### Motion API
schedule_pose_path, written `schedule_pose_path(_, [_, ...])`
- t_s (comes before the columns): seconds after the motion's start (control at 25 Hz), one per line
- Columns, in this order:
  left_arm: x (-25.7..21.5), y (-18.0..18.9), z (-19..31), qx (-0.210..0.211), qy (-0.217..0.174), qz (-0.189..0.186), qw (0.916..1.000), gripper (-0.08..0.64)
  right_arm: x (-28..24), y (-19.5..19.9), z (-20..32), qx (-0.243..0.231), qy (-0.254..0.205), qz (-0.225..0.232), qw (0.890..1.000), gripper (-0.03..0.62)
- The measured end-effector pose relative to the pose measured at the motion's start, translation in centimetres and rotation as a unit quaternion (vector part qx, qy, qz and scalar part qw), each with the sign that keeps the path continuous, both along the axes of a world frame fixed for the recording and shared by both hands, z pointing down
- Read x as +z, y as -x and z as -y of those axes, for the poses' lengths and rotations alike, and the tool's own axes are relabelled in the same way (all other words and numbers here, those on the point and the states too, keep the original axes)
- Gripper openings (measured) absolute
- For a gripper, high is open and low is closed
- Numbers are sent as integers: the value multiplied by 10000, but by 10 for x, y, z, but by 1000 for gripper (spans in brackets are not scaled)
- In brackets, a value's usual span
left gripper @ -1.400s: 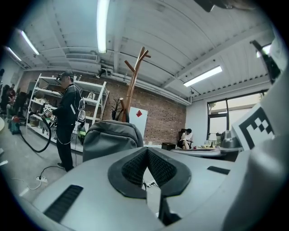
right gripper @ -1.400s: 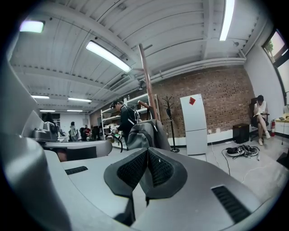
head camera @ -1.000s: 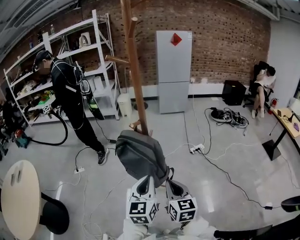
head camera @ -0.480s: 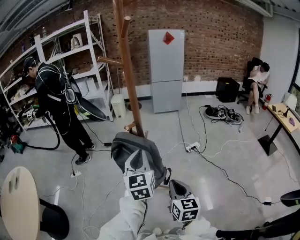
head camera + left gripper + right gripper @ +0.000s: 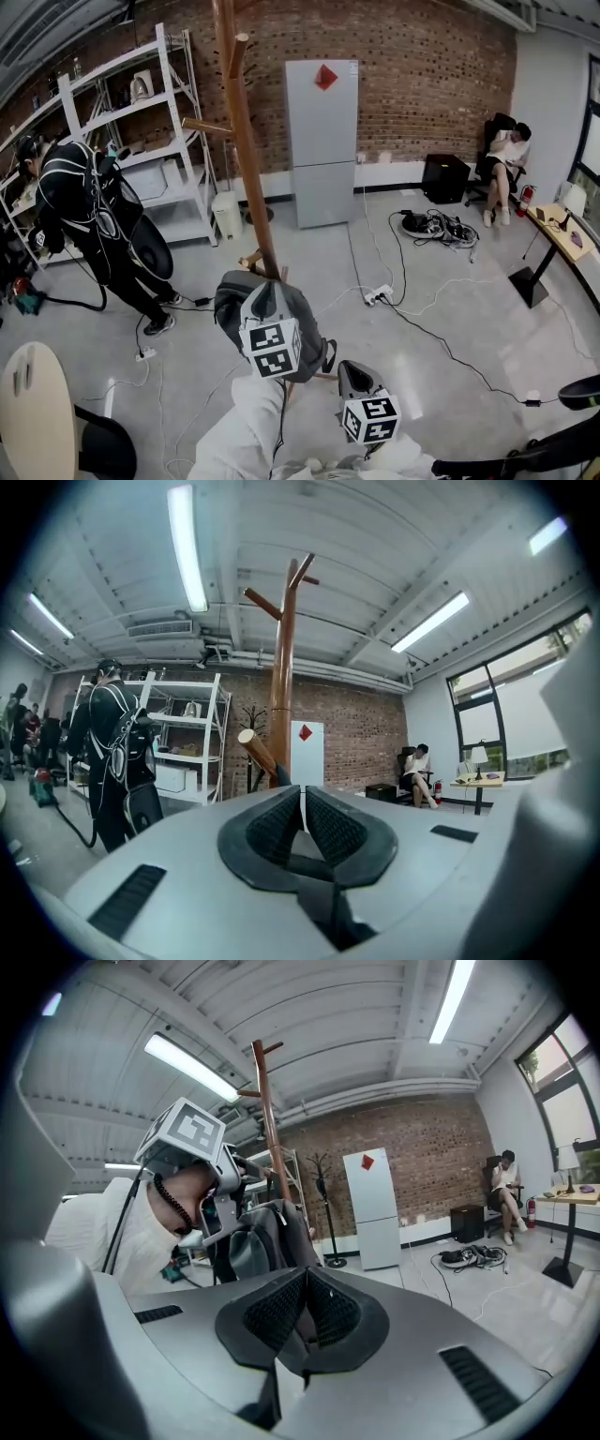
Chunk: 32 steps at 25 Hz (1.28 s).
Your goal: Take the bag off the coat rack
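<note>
A grey backpack (image 5: 228, 302) hangs low on the tall wooden coat rack (image 5: 246, 169), its top against the pole. My left gripper (image 5: 266, 287) lies over the bag with its tips at the bag's top, jaws shut and nothing between them. In the left gripper view the left gripper (image 5: 302, 795) points at the rack pole (image 5: 282, 667) and a low peg (image 5: 255, 748). My right gripper (image 5: 346, 368) hangs lower right of the bag, shut and empty. From the right gripper (image 5: 305, 1275) the bag (image 5: 255, 1241) shows to the left.
A person in black (image 5: 80, 220) stands left by white shelving (image 5: 141, 122). A white fridge (image 5: 323, 141) stands behind the rack. Cables and a power strip (image 5: 380, 295) cross the floor. A round table (image 5: 37, 412) is near left; a seated person (image 5: 502, 159) far right.
My left gripper has moved forward and up over the bag toward the rack pole. The right gripper has barely moved. The person in black has walked further left.
</note>
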<state>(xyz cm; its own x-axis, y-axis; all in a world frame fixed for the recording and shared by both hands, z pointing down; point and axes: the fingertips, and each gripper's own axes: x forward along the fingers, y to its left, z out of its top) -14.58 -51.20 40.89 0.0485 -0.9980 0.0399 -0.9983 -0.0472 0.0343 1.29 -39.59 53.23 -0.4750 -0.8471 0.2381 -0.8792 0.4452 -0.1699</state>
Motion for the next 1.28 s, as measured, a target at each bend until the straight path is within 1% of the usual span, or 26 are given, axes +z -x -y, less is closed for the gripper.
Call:
schedule_pose_path(0.04, [0, 0, 4, 23, 45, -9, 10000, -1, 0, -1, 0, 13, 12, -2, 10000, 12])
schedule_pose_path(0.12, [2, 1, 12, 85, 139, -52, 9999, 61, 2, -5, 1, 47, 42, 1, 10000, 12])
schedule_pose_path(0.16, [2, 2, 16, 91, 178, -64, 9998, 67, 2, -6, 2, 66, 53, 2, 10000, 12])
schedule_pose_path(0.36, [11, 9, 36, -36, 436, 72, 9990, 78, 4, -11, 4, 135, 66, -10, 9999, 12])
schedule_pose_path(0.48, [13, 12, 49, -48, 664, 6, 9978, 89, 6, -15, 5, 184, 97, -14, 9998, 12])
schedule_pose_path(0.6, [16, 13, 60, -70, 905, 36, 9959, 95, 7, -18, 7, 230, 120, -5, 9997, 12])
schedule_pose_path(0.64, [17, 14, 64, -99, 1018, 24, 9947, 97, 8, -19, 7, 246, 125, -1, 9996, 12])
schedule_pose_path(0.76, [21, 18, 72, -207, 1334, -185, 9907, 97, 9, -23, 8, 294, 140, 6, 9995, 12])
schedule_pose_path(0.8, [20, 18, 74, -235, 1355, -212, 9903, 97, 10, -24, 8, 312, 147, 8, 9994, 12])
schedule_pose_path(0.92, [17, 20, 76, -319, 1297, -121, 9910, 97, 14, -30, 8, 383, 177, 18, 9991, 12])
schedule_pose_path(1.04, [20, 20, 75, -352, 1275, -162, 9911, 97, 17, -33, 9, 474, 208, 34, 9987, 12])
schedule_pose_path(1.28, [20, 20, 76, -404, 1068, -158, 9933, 80, 16, -36, 12, 548, 247, 92, 9982, 14])
